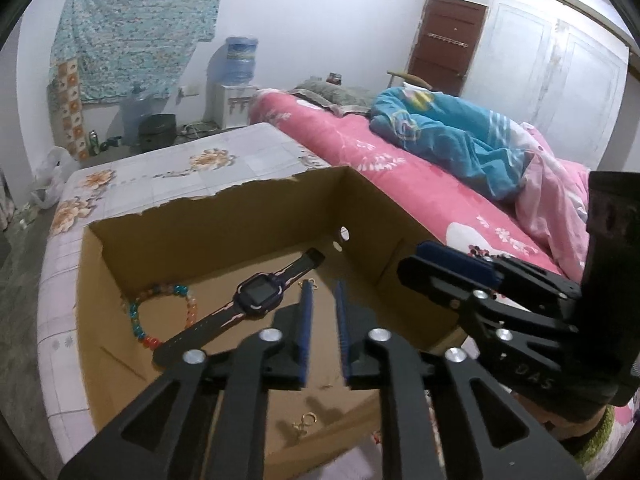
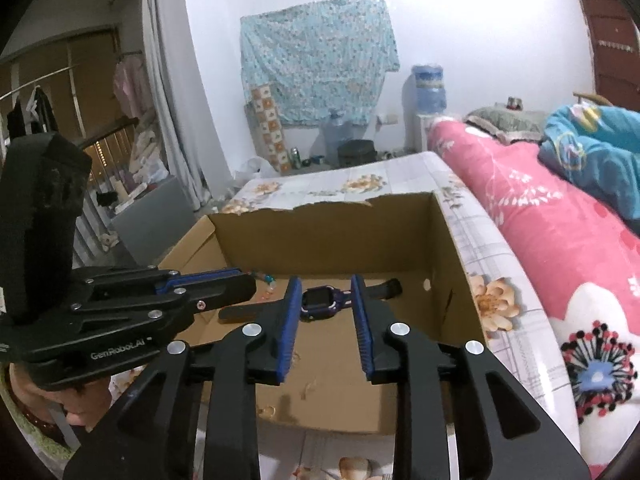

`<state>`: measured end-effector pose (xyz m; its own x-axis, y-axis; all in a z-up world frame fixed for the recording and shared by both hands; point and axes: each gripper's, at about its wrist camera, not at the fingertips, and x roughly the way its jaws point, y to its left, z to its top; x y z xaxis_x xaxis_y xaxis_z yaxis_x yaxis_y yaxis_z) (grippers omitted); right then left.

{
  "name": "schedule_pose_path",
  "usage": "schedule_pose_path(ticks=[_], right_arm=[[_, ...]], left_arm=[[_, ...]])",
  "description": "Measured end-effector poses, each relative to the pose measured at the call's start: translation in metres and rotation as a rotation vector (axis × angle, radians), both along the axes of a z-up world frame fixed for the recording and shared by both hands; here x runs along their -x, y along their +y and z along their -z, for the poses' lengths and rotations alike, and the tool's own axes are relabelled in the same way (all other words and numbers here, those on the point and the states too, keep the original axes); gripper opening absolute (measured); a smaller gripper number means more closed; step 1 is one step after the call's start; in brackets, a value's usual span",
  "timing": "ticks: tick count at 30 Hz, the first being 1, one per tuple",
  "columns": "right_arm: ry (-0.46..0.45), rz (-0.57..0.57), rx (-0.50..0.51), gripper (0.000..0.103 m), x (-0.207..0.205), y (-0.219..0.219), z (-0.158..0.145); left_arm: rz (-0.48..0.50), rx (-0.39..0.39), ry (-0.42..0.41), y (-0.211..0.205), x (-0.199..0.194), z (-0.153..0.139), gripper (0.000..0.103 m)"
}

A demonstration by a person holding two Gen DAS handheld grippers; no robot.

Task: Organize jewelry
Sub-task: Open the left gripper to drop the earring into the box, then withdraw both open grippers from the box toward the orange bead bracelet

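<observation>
While both tools hang released and empty above the cardboard box, the left tool and right tool stand slightly parted. On the box floor lies the watch; the bead bracelet sits at its nine o'clock, an earring at six o'clock.

Bedroom interior. White wall w/ teal floral cloth pinned up; below it a water dispenser w/ blue bottle, a spare bottle and a dark pot on the floor. Brown door beside white wardrobe. Bed w/ pink floral sheet, blue quilt. Curtain and hanging clothes at left of right wrist view.
</observation>
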<state>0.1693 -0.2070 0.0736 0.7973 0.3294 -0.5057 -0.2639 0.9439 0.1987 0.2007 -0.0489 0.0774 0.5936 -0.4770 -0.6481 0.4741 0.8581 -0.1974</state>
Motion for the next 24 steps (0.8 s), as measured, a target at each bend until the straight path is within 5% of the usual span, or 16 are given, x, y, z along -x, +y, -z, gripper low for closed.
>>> schedule_pose_path(ticks=[15,24], right_arm=[[-0.079,0.059,-0.026,0.054,0.067,-0.009,-0.029],[-0.105,0.061,-0.043,0.085,0.105,-0.007,-0.035]], left_arm=[[-0.038,0.036,-0.072,0.019,0.069,-0.032,0.061],[-0.089,0.046,-0.107,0.052,0.113,-0.040,0.079]])
